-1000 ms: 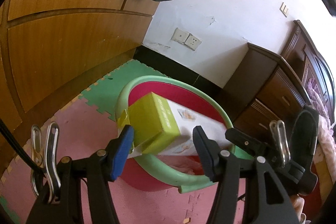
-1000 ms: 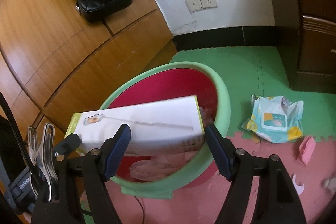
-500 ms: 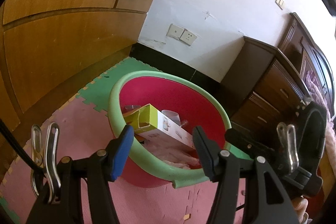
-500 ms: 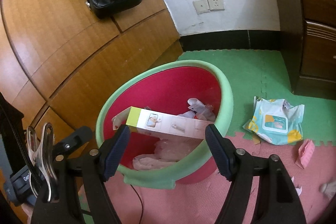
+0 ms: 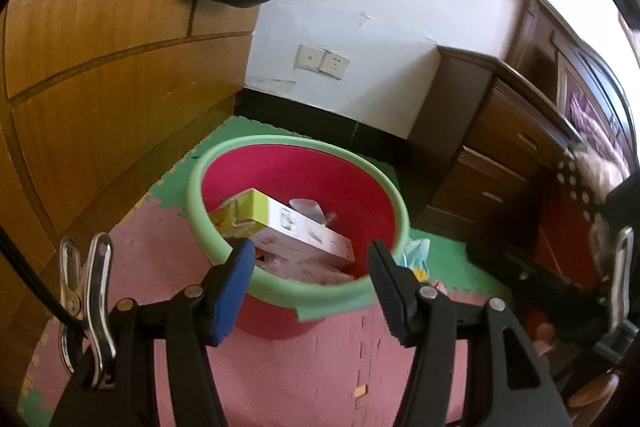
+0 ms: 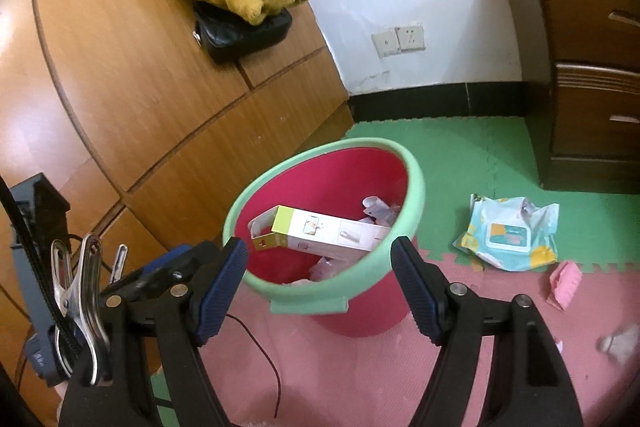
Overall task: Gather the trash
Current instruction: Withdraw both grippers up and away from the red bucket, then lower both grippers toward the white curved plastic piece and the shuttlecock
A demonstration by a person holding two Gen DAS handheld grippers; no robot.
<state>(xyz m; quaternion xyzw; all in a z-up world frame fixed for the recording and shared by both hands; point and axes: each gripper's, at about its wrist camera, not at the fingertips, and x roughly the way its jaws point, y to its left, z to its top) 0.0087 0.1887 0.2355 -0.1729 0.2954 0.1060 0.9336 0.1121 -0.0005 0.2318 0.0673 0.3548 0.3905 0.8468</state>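
- Now inside the red bin [image 6: 352, 183] — white-and-green box [image 6: 328, 233], tilted over crumpled plastic.
- Right of the bin, on the floor mat: wipes packet [image 6: 508, 235], pink scrap [image 6: 564, 283].
- Above the bin's near rim — left hand-held gripper [image 5: 310, 285] and right hand-held gripper [image 6: 320, 287], both spread, pinching nothing.

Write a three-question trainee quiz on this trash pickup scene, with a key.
1. True or false: the long box lies inside the red bin.
2. Which trash lies nearest the bin on the floor? A: wipes pack B: pink scrap C: glass bottle
3. Fill in: both the left gripper and right gripper stand ____, holding nothing.

Key: 1 true; 2 A; 3 open.
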